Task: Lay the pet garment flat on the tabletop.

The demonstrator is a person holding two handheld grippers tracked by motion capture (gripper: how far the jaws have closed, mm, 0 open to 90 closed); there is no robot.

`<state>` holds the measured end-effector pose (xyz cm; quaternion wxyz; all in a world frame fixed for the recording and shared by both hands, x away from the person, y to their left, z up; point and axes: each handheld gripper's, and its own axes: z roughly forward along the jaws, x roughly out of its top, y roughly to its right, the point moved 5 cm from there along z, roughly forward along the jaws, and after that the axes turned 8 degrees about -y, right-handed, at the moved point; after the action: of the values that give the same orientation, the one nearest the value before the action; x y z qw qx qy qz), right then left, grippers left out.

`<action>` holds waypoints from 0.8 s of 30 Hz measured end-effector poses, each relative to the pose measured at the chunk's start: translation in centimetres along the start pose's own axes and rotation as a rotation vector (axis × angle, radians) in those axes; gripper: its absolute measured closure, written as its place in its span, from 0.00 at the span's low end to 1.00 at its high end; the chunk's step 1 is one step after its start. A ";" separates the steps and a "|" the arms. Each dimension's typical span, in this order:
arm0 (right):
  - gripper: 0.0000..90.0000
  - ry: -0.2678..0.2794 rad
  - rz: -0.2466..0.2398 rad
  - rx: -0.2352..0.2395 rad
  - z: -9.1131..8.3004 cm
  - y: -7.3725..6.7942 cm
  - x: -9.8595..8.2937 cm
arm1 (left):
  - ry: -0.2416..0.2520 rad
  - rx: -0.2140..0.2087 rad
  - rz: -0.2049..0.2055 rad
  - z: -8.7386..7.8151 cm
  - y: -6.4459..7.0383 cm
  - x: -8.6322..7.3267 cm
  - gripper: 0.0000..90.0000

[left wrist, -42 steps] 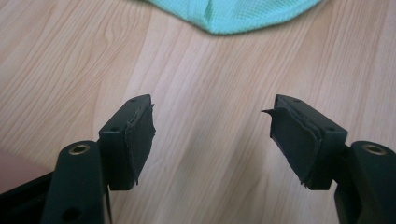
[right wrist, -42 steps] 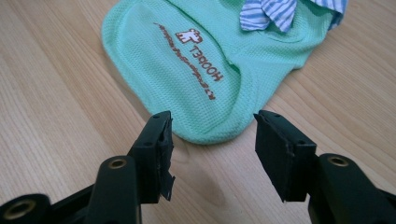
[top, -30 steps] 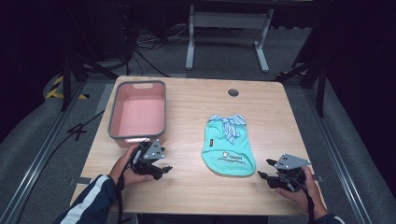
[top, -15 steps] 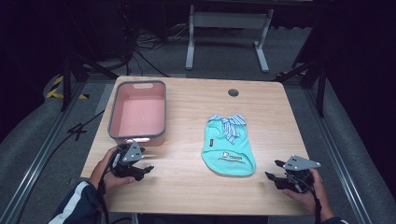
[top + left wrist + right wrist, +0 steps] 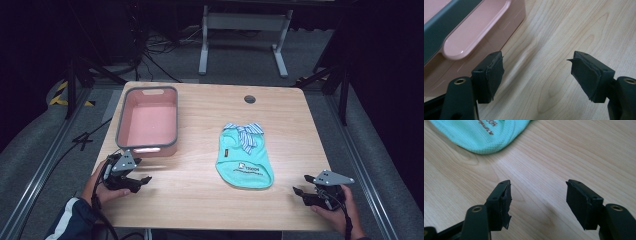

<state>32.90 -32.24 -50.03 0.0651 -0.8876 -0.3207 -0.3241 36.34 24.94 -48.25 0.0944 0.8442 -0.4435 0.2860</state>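
Both grippers have drawn back toward the near edge of the light wooden table [image 5: 200, 125] over the last second: the left gripper [image 5: 142, 180] has slid away from the middle toward the near left corner, and the right gripper [image 5: 299, 190] has dropped toward the near right corner. Neither carries anything. Each has its jaws spread wide over bare wood, as both gripper views make plain. That retreat suggests the hands are at rest, with nothing in progress on the cloth.

The small turquoise knitted garment with a striped bow at its collar [image 5: 245, 157] lies flat right of the table's centre, unmoved. Its rounded hem [image 5: 484, 140] sits ahead of the right gripper [image 5: 538, 197] and off to its left, near but clear of the pads. The printed lettering on it is too blurred to read.

The pink plastic tub with a grey rim [image 5: 120, 125] stands by the left edge, empty as far as can be seen; its near lip [image 5: 474, 32] is just beside the left gripper [image 5: 537, 75], not touching.
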 end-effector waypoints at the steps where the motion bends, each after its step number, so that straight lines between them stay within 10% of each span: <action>1: 0.42 -0.002 0.020 -0.005 0.0 0.4 -0.7 | 0.001 -0.006 -0.012 0.0 -0.3 -0.3 0.29; 15: 0.38 0.016 0.125 0.004 -0.4 1.8 -3.4 | -0.040 0.009 -0.056 0.3 -1.0 -3.4 0.28; 24: 0.34 0.037 0.135 0.023 -0.2 2.3 -3.7 | -0.008 -0.030 -0.154 0.0 -0.7 -6.0 0.24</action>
<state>32.03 -36.11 -51.93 0.1030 -0.9002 -0.2628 -0.3316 34.24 29.54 -51.54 0.1268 0.8755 -0.3816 0.2678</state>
